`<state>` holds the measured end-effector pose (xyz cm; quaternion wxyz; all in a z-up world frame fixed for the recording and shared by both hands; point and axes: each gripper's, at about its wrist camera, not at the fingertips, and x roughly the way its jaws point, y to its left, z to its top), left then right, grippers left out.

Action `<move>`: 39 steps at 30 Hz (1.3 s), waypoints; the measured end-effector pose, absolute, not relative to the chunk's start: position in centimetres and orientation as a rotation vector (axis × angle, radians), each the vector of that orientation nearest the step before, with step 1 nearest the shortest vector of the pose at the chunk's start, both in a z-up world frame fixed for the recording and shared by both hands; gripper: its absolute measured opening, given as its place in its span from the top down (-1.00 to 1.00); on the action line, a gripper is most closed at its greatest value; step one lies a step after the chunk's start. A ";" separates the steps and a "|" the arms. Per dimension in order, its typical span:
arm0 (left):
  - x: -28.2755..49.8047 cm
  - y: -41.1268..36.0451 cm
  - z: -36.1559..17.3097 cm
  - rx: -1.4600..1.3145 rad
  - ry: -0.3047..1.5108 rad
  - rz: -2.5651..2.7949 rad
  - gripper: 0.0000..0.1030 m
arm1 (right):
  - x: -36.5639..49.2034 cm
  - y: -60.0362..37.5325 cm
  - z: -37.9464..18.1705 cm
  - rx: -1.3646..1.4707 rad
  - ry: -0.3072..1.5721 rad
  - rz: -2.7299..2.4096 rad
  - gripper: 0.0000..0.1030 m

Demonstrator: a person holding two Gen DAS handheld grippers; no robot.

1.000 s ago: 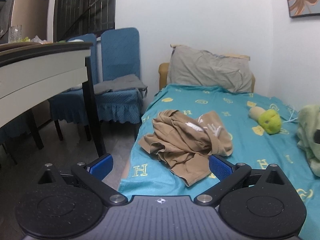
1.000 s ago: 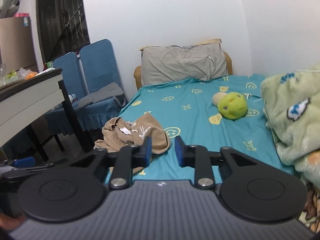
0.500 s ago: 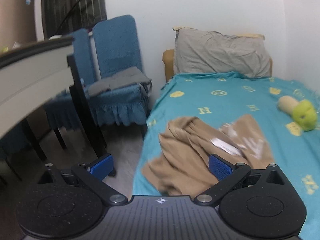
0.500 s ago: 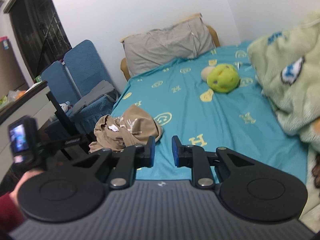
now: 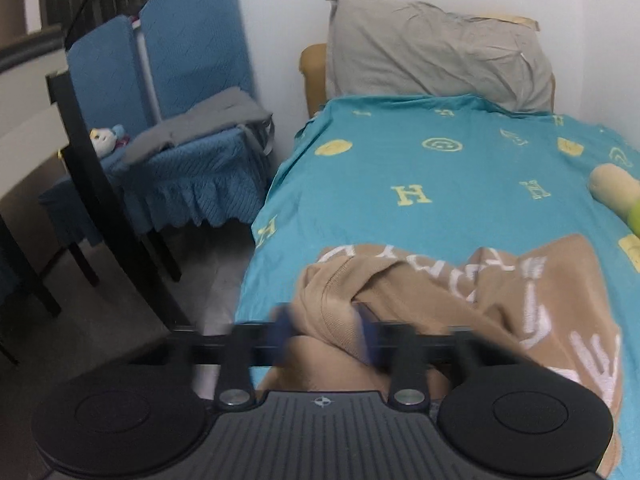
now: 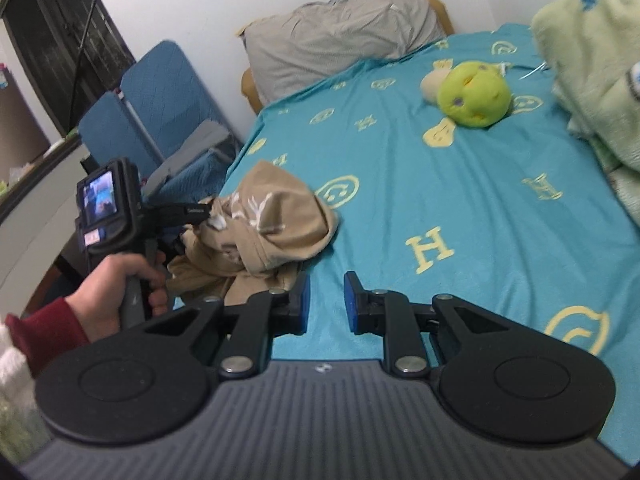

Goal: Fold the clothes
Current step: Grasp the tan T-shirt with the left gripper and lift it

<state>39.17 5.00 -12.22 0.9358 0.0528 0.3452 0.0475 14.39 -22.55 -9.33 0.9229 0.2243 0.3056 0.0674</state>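
The left claw (image 5: 324,330) pinched a bunched edge of the tan shirt (image 5: 500,300) on the bed (image 6: 460,208); the right claw (image 6: 326,300), slightly parted and empty, should take the opposite edge.

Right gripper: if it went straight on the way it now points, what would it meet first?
Probably the teal bedsheet. The right gripper points over bare sheet, with the tan garment just off to its left and the green plush toy farther up and right. Depth is unclear, so it might brush the garment's edge.
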 end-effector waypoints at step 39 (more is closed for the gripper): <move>9.0 0.6 -11.6 0.449 0.761 -0.002 -0.50 | 11.1 -23.9 -8.2 0.570 0.614 0.148 0.55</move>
